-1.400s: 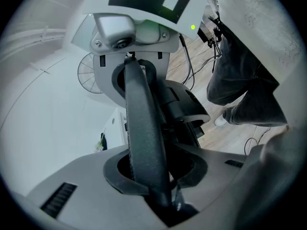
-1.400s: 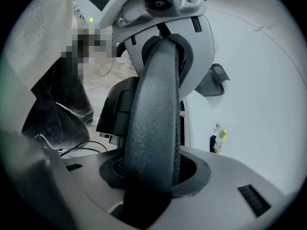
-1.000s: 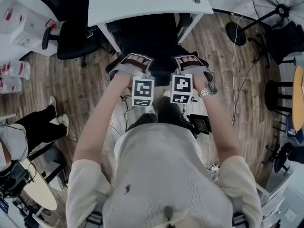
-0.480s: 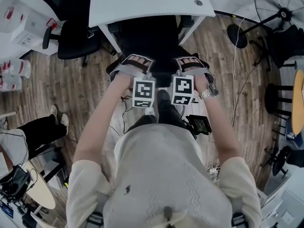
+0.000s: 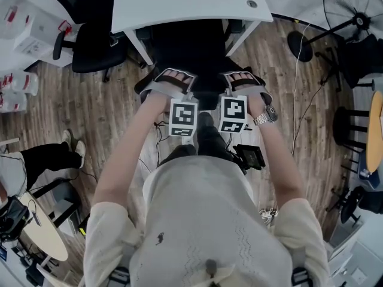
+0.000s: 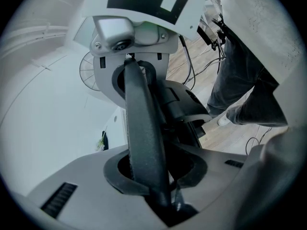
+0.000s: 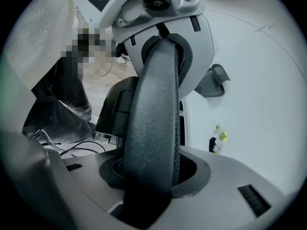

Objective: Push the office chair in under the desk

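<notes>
The white desk (image 5: 179,2) spans the far side of the wood floor (image 5: 119,112). The black office chair (image 5: 188,43) stands between the desk's two white legs. Its seat is out of sight under the desktop and its back juts out on the near side. A second black chair (image 5: 90,43) sits at the desk's left corner, just beside the left leg. A floor fan (image 5: 353,17) stands off the desk's right end. Well out from the desk on the left, another person's legs (image 5: 45,157) stretch across the floor. Loose cables (image 5: 158,130) and a small black device (image 5: 250,156) lie on the desk's near side, behind the office chair. The left tongs (image 5: 173,78) and right tongs (image 5: 242,78) each clamp the rim of the chair's back. I count one desk, two chairs, one fan and two tongs.
</notes>
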`<action>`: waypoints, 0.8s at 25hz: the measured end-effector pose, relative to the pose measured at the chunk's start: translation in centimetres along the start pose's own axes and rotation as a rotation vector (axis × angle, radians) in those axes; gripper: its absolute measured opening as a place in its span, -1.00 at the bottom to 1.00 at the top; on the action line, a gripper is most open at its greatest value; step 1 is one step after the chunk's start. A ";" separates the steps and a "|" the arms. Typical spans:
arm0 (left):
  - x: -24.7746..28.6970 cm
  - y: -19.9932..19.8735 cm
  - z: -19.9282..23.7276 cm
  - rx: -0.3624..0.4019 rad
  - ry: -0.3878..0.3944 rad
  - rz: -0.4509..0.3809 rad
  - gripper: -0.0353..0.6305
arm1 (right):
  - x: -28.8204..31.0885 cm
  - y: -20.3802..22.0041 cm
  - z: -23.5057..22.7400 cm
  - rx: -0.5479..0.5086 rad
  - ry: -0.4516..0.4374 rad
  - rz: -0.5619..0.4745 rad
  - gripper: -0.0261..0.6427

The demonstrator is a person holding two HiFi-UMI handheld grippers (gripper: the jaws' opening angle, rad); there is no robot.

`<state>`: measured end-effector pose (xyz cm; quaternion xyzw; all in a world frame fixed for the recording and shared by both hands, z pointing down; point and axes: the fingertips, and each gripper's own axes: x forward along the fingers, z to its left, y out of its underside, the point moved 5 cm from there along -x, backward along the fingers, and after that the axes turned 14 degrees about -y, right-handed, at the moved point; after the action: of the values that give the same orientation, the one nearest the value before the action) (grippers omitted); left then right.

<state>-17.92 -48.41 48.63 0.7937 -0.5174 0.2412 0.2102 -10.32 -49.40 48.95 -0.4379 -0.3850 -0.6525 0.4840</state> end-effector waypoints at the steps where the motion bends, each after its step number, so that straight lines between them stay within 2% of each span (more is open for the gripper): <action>1: 0.1 -0.1 0.1 -0.001 0.000 0.001 -0.50 | 0.0 0.1 -0.1 -0.002 0.000 0.000 -0.39; 20: 2.2 -1.1 1.3 -0.014 -0.005 0.026 -0.51 | 0.6 2.4 -1.8 -0.026 -0.001 -0.009 -0.38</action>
<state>-15.96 -50.40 48.81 0.7860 -0.5299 0.2384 0.2111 -8.42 -51.77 49.14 -0.4427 -0.3786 -0.6594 0.4752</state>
